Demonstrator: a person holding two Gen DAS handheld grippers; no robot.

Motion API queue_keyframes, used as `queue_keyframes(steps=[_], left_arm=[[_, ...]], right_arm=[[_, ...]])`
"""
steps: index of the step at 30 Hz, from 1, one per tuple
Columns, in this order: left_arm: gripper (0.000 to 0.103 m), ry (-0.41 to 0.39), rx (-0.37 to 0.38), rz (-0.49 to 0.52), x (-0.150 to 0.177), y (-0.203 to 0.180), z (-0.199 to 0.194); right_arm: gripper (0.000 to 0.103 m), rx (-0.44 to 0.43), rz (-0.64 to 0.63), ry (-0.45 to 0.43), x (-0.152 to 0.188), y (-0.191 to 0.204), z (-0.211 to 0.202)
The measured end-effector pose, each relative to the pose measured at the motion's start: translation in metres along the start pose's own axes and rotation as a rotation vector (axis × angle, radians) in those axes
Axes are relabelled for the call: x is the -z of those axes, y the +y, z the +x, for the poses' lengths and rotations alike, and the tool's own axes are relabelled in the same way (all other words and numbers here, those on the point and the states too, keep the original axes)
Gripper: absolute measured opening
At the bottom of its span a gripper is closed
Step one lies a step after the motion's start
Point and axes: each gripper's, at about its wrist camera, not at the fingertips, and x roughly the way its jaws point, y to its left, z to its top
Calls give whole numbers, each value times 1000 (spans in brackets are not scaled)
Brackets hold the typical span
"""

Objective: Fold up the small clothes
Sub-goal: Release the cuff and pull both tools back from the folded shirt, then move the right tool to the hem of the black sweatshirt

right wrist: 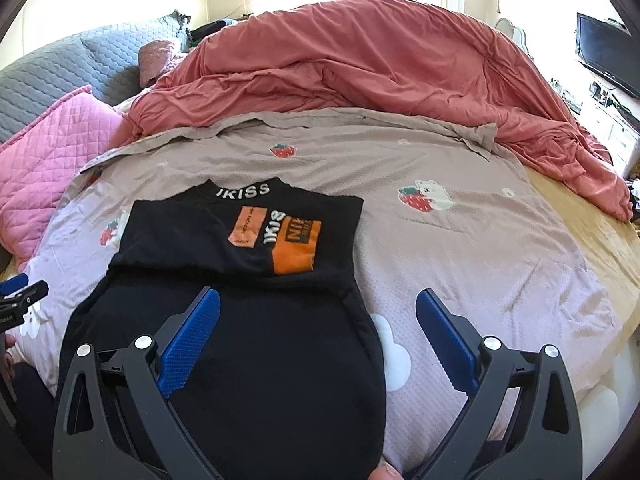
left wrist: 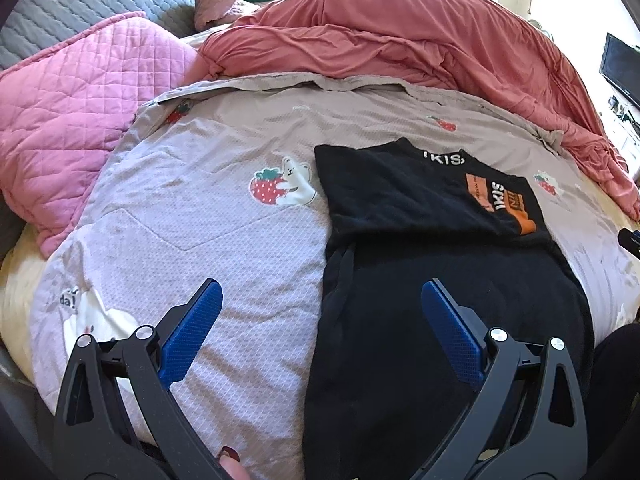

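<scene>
While spread wide: left tool, right tool, both empty above black shirt.

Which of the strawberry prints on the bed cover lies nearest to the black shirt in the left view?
The big strawberry hugged by a white bear, just beside the black shirt; the other prints lie further away.

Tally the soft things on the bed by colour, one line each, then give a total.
Black: 1, the shirt
Pink: 1, the quilted pillow
Coral red: 1, the duvet
Grey: 1, the quilted cover
Beige with strawberries: 1, the blanket
Total: 5
</scene>
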Motion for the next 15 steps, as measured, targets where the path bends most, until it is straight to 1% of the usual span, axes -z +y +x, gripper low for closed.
queue_keyframes(steps=[3, 7, 10, 15], left_arm=[[94, 11, -5, -8, 5, 6, -1], [94, 37, 6, -34, 12, 16, 0], [94, 60, 2, -38, 20, 21, 1], [94, 101, 25, -41, 36, 25, 2]], right_arm=[[98, 2, -1, 18, 8, -1, 0], [98, -10, 3, 60, 22, 1, 2], [98, 4, 2, 87, 30, 1, 5], [98, 30, 48, 120, 35, -15, 5]])
